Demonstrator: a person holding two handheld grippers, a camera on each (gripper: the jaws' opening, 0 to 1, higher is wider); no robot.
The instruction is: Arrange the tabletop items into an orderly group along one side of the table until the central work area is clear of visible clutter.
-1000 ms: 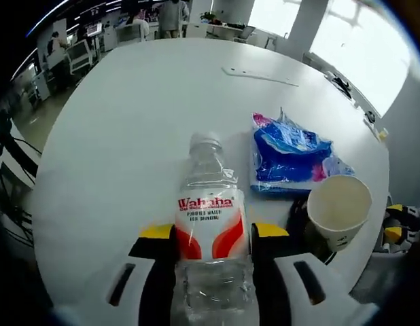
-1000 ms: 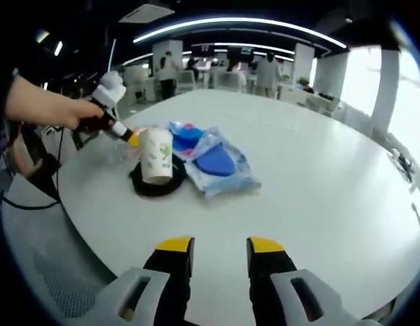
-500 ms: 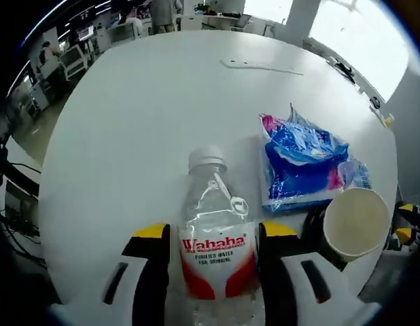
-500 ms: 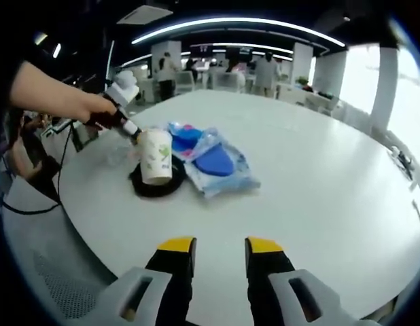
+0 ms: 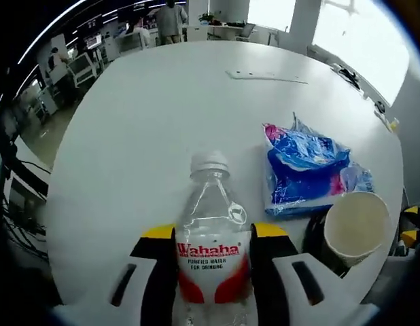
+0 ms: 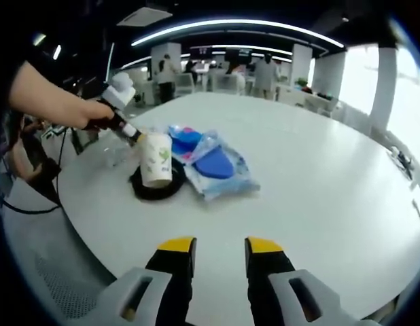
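- The left gripper (image 5: 213, 238) clamps a clear water bottle (image 5: 211, 234) near the table (image 5: 142, 115) edge, beside the paper cup (image 5: 356, 224) and blue packet (image 5: 306, 170).
- The right gripper (image 6: 211, 248) hangs part-open, empty.
- Risk: swinging the bottle could topple the cup.

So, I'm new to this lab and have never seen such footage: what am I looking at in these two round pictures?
No robot here: a person holds a hand tool with two jaws in each hand, and a fisheye camera rides on each.

The left gripper view looks along the left tool, whose yellow-tipped jaws are shut on a clear Wahaha water bottle. Beyond it, on the round white table, lie a blue and pink plastic packet and a paper cup standing on a black ring.

The right gripper view looks across the same table from another side. The right tool holds nothing, its jaws apart. The person's hand with the left tool shows at the left, beside the cup.
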